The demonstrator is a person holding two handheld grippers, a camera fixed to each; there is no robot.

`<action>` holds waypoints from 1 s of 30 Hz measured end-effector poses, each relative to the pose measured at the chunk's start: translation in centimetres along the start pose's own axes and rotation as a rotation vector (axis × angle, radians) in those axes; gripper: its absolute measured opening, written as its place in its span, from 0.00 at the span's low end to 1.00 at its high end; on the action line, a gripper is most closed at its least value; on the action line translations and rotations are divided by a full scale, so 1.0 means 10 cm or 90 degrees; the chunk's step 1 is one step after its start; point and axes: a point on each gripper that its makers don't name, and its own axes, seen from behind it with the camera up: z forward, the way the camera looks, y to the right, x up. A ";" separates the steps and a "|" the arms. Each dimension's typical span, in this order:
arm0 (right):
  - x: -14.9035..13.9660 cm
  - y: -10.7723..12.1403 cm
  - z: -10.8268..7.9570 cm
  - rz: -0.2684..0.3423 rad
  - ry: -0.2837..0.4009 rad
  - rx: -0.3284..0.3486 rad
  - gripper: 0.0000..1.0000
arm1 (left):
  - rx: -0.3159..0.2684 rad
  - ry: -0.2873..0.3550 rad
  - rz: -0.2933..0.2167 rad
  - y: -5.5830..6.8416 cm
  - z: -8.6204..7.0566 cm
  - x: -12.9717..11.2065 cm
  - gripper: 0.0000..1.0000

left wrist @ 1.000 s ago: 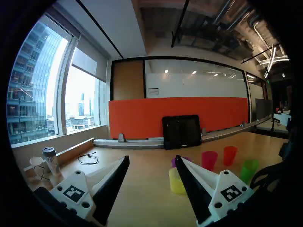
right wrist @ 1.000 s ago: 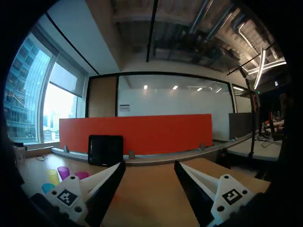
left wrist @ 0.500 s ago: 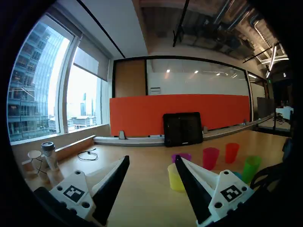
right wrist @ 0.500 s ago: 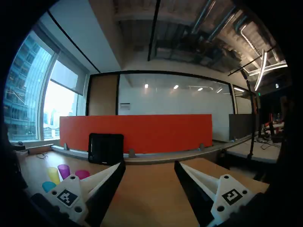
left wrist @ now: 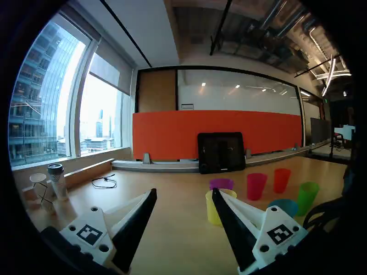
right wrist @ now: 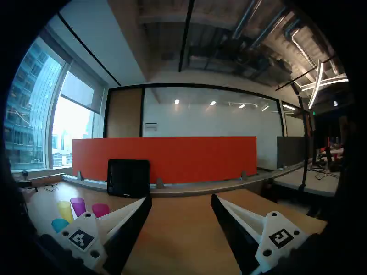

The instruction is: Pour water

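Yellow cup (left wrist: 210,208) just fwd of left jaws.

Smooth wood-look table (left wrist: 183,233) w/ translucent plastic cups (left wrist: 255,185), matt orange panel (left wrist: 174,137).

Right tool (right wrist: 180,198) agape, empty — coloured cups (right wrist: 78,206) on table (right wrist: 183,236), far left

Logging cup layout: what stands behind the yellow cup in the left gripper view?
A purple cup, then a black screen. A finger of the left gripper hides part of the yellow cup.
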 end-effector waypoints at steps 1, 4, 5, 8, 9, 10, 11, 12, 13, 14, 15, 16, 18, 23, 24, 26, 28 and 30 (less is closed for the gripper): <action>0.00 -0.01 0.00 0.000 0.000 0.000 0.99 | 0.000 -0.001 -0.001 0.00 0.00 -0.02 0.89; 0.02 -0.03 -0.01 0.000 0.000 0.001 1.00 | -0.001 -0.004 -0.003 -0.01 0.02 -0.06 0.89; 0.03 -0.03 -0.01 0.001 0.001 0.002 1.00 | -0.001 -0.005 -0.004 -0.01 0.02 -0.07 0.89; 0.05 -0.04 -0.02 0.002 0.002 0.003 0.99 | -0.003 -0.003 -0.006 0.00 0.02 -0.09 0.89; 0.05 -0.05 -0.02 0.002 0.002 0.003 0.99 | -0.004 -0.002 -0.007 0.00 0.02 -0.09 0.89; 0.06 -0.04 -0.02 0.003 0.002 0.002 0.99 | -0.004 -0.002 -0.007 0.00 0.02 -0.10 0.89; 0.06 -0.04 -0.03 0.003 0.002 0.002 0.99 | -0.004 -0.003 -0.007 0.00 0.03 -0.11 0.89; 0.06 -0.04 -0.03 0.003 0.002 0.002 0.99 | -0.005 -0.003 -0.007 0.01 0.03 -0.12 0.89; 0.06 -0.04 -0.03 0.003 0.002 0.002 0.99 | -0.005 -0.004 -0.008 0.01 0.03 -0.13 0.89; 0.06 -0.04 -0.03 0.003 0.003 0.001 0.99 | -0.005 -0.005 -0.009 0.01 0.04 -0.13 0.89; 0.06 -0.03 -0.03 0.004 0.003 0.001 0.99 | -0.006 -0.006 -0.009 0.01 0.04 -0.14 0.89; 0.05 -0.03 -0.03 0.004 0.002 0.001 0.99 | -0.007 -0.006 -0.010 0.01 0.04 -0.14 0.89; 0.04 -0.03 -0.03 0.004 0.001 0.000 0.99 | -0.008 -0.005 -0.011 0.02 0.05 -0.14 0.89; 0.04 -0.03 -0.04 0.006 0.001 0.000 0.99 | -0.008 -0.005 -0.011 0.01 0.04 -0.14 0.89; 0.04 -0.03 -0.05 0.006 0.001 0.000 0.99 | -0.008 -0.005 -0.011 0.01 0.04 -0.14 0.89; 0.05 -0.03 -0.05 0.006 0.001 0.000 0.99 | -0.009 -0.005 -0.010 0.01 0.04 -0.14 0.89; 0.05 -0.02 -0.05 0.006 0.002 -0.001 0.99 | -0.009 -0.005 -0.009 0.01 0.04 -0.14 0.89; 0.05 -0.01 -0.06 0.006 0.002 -0.002 0.99 | -0.009 -0.005 -0.009 0.01 0.04 -0.14 0.89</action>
